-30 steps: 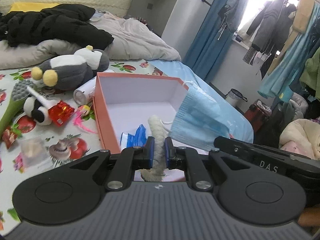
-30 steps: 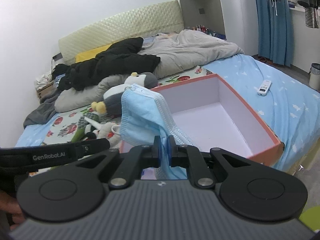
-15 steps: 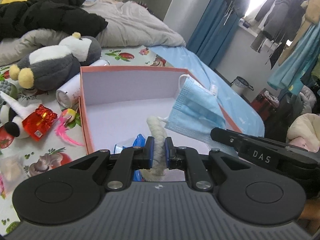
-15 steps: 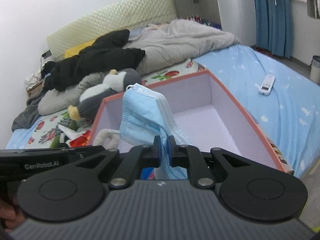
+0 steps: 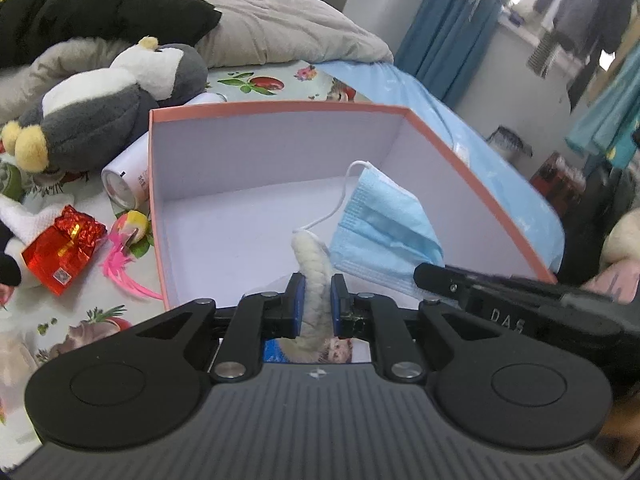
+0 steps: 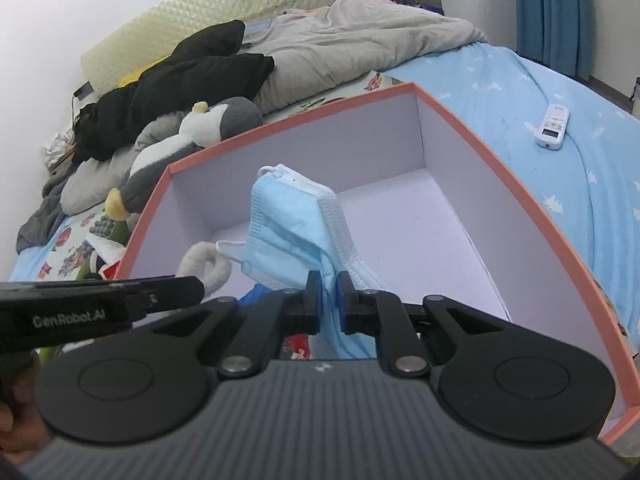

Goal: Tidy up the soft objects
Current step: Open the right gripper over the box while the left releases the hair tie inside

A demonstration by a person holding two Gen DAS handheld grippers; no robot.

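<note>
An orange box (image 5: 280,107) with a white inside stands open on the bed; it also shows in the right wrist view (image 6: 500,168). My left gripper (image 5: 316,300) is shut on a cream fuzzy loop (image 5: 314,268) held over the box's near end; the loop also shows in the right wrist view (image 6: 200,264). My right gripper (image 6: 329,294) is shut on a blue face mask (image 6: 288,224), held inside the box just right of the loop. The mask (image 5: 384,232) hangs with its ear strap touching the loop. A blue packet lies partly hidden under the left jaws.
A grey penguin plush (image 5: 108,108) lies left of the box, also seen from the right wrist (image 6: 192,136). A white tube (image 5: 128,176), a red foil gift (image 5: 64,248) and a pink feather toy (image 5: 124,256) lie beside it. A white remote (image 6: 554,126) lies on the blue sheet.
Both grippers have moved forward and down over the box, carrying the loop and the mask from above its rim to inside it. The grips have not changed.
</note>
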